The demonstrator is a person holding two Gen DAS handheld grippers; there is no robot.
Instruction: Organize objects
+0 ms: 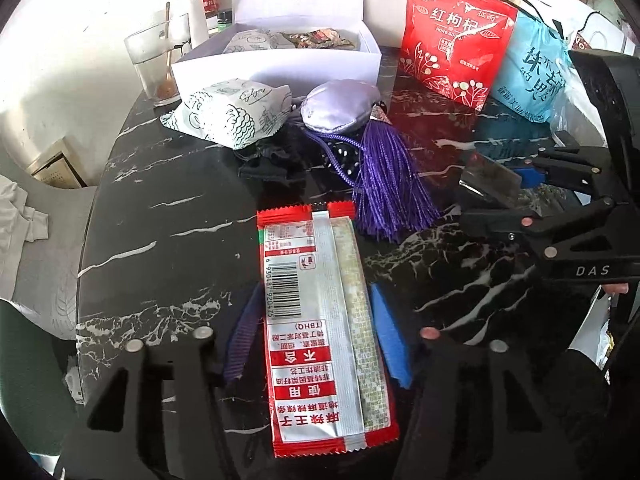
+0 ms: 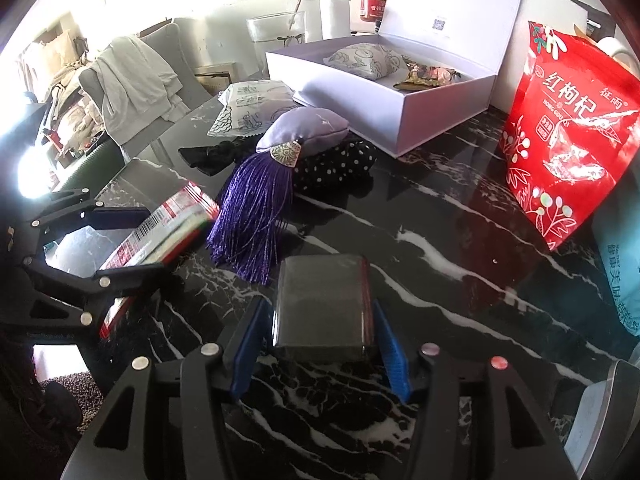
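A long red and silver snack packet (image 1: pixel 312 320) lies barcode up along my left gripper (image 1: pixel 314 292). Both blue pads (image 1: pixel 390 336) press its long edges, so the gripper is shut on it. From the right wrist view the same packet (image 2: pixel 160 228) sits slanted between the left gripper's (image 2: pixel 156 240) fingers. A flat dark grey packet (image 2: pixel 324 304) with a red edge rests on the black marble table (image 2: pixel 440 240) between the pads of my right gripper (image 2: pixel 320 304). A thin gap shows at each side, so that gripper is open. The right gripper (image 1: pixel 508 180) shows at the right of the left wrist view.
An open white box (image 2: pixel 400 92) holds a patterned pouch and wrappers at the back. Before it lie another patterned pouch (image 1: pixel 232 112), a lilac sachet (image 1: pixel 340 108) with a purple tassel (image 1: pixel 388 192), and a black dotted cloth (image 2: pixel 340 164). A red bag (image 1: pixel 452 40) and a blue bag (image 1: pixel 532 76) stand right; a glass (image 1: pixel 148 64) stands left.
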